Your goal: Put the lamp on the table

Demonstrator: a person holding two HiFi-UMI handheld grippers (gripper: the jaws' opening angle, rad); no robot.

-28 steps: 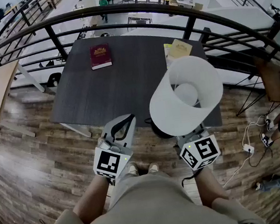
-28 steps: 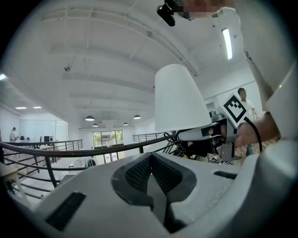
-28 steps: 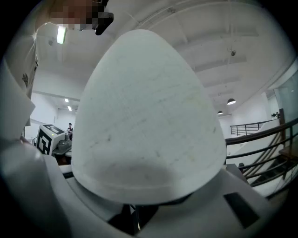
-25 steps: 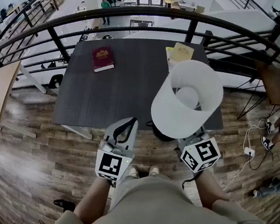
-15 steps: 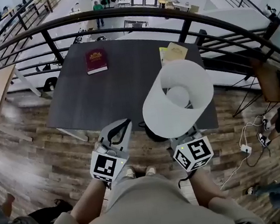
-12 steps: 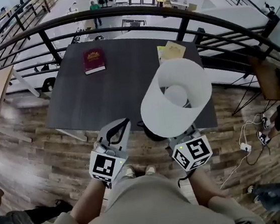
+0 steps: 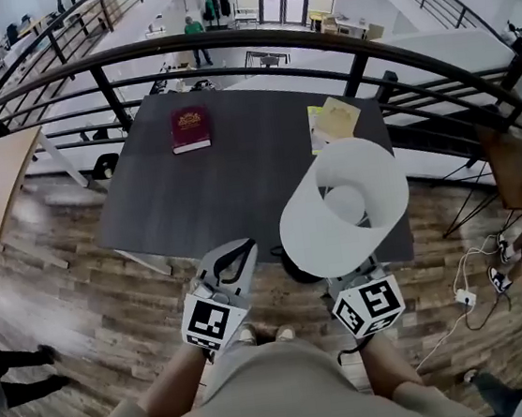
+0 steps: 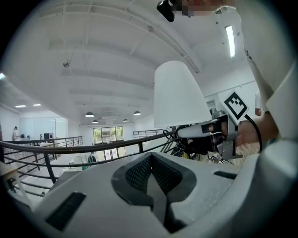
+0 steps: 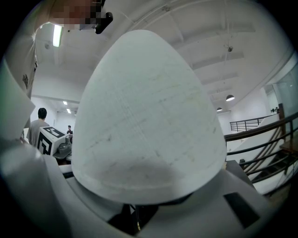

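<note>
The lamp (image 7: 341,207) is held upright in the air, not yet set down. In the head view its white shade is seen over the near right edge of the dark table (image 7: 238,173). Its dark stem is clamped just under the shade by the right gripper (image 7: 353,281), so the shade fills most of the right gripper view. The left gripper (image 7: 232,258) is held just beside it, jaws pressed together on nothing. A red book (image 7: 190,128) and a tan booklet (image 7: 335,118) are seen at the table's far side, well apart.
</note>
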